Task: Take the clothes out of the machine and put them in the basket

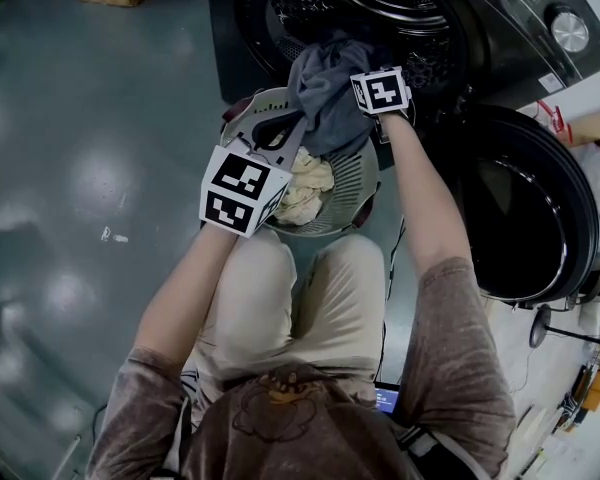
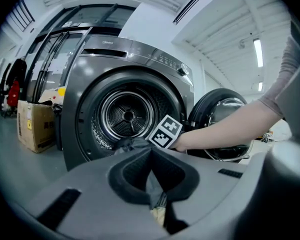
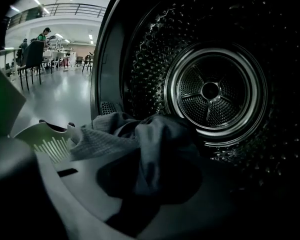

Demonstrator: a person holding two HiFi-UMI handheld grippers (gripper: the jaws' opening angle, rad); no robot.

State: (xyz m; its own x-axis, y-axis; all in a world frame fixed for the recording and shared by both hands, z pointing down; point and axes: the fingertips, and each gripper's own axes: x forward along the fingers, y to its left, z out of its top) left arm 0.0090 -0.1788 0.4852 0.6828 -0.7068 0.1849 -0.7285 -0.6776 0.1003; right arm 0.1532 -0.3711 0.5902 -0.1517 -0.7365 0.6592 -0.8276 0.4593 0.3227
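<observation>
Cloth (image 1: 325,88), grey, hangs at centre top of the head view, between drum (image 1: 310,8) mouth and basket (image 1: 365,183). My right fingers (image 3: 80,189) clench its bunched top; my left fingers (image 2: 80,184) pinch a trailing strip. Mid-transfer, I judge: next, carry it over the basket and release.

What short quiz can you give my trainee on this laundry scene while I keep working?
1. True or false: the basket already holds a cream cloth.
2. The right gripper is shut on: A) the grey garment; B) the basket's rim; C) nothing.
3. Is the machine door open or shut?
Key: 1 true; 2 A; 3 open.
</observation>
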